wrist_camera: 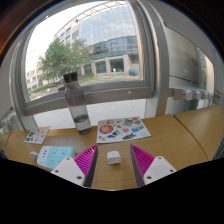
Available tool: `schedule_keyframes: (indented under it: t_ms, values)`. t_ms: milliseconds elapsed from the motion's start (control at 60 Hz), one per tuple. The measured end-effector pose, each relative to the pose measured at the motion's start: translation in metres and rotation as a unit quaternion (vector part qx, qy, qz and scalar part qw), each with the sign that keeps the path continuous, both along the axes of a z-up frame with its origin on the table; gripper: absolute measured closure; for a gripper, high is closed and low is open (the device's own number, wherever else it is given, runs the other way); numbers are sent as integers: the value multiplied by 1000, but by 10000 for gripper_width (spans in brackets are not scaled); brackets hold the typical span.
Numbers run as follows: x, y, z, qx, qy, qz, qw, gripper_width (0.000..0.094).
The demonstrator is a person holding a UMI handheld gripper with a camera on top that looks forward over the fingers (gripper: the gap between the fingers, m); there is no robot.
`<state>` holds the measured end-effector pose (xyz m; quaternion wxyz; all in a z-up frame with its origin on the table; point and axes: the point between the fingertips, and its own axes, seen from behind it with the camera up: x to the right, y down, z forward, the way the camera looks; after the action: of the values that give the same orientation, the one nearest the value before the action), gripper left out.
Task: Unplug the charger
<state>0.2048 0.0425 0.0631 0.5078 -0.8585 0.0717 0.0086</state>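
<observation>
Claw (113, 160) spread apart, small white boxy charger (114, 157) standing between pink pads on tan wooden surface (170, 140), untouched.

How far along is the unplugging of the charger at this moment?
Nothing looks done yet. The small white charger rests on the wooden table, between the open fingers of the gripper, with a gap at each side, so it is not gripped. In hand is the approach. Left: closing on the charger and pulling it free. What it is plugged into I cannot tell.
</observation>
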Motion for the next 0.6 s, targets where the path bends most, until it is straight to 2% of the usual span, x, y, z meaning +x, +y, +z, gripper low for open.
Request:
schedule_keyframes:
  t_ms: [117,250,383,600]
  values:
    - [-26,-32,48,44,-18,-11,999,177]
    - [-77,-68,73,71,-28,-5,997,151]
    - [-131,-104,63,60,-26,3,998,139]
    - [-208,-145,36,35,-27,42,998,120]
